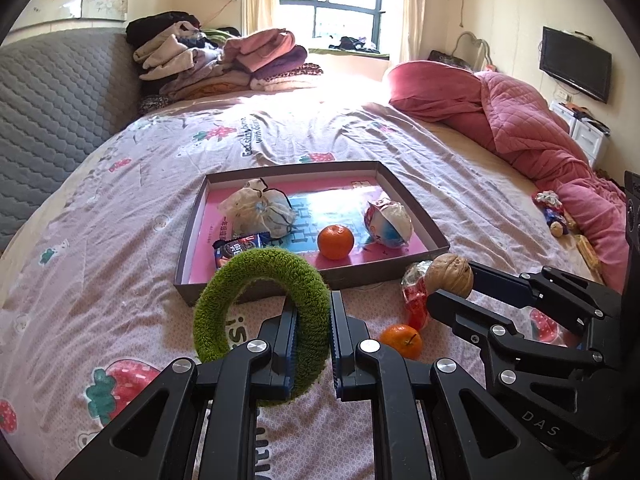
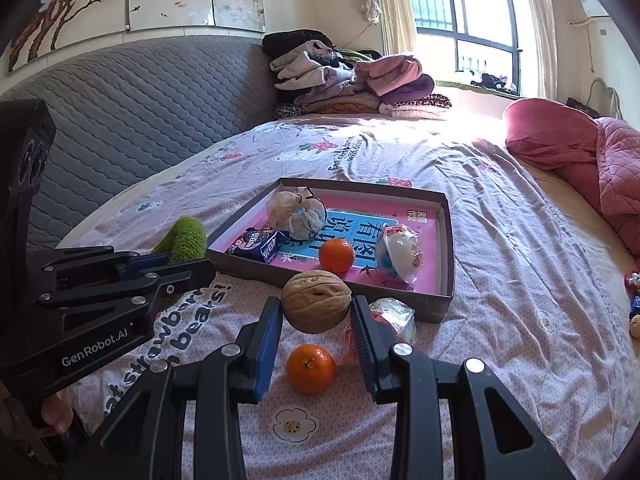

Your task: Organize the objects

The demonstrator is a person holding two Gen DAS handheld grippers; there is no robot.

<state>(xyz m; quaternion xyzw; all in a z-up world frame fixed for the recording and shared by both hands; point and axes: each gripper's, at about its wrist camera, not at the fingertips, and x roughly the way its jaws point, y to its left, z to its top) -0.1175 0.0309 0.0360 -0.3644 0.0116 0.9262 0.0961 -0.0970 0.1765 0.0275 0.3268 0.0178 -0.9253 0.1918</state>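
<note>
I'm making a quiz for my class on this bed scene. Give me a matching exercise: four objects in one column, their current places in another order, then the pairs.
Things:
1. walnut
2. green fuzzy ring
3. blue cookie pack
4. loose tangerine

Places:
A. inside the shallow box
B. between the right gripper fingers
C. on the bedsheet, outside the box
D. between the left gripper fingers

Pairs: 1-B, 2-D, 3-A, 4-C
</note>
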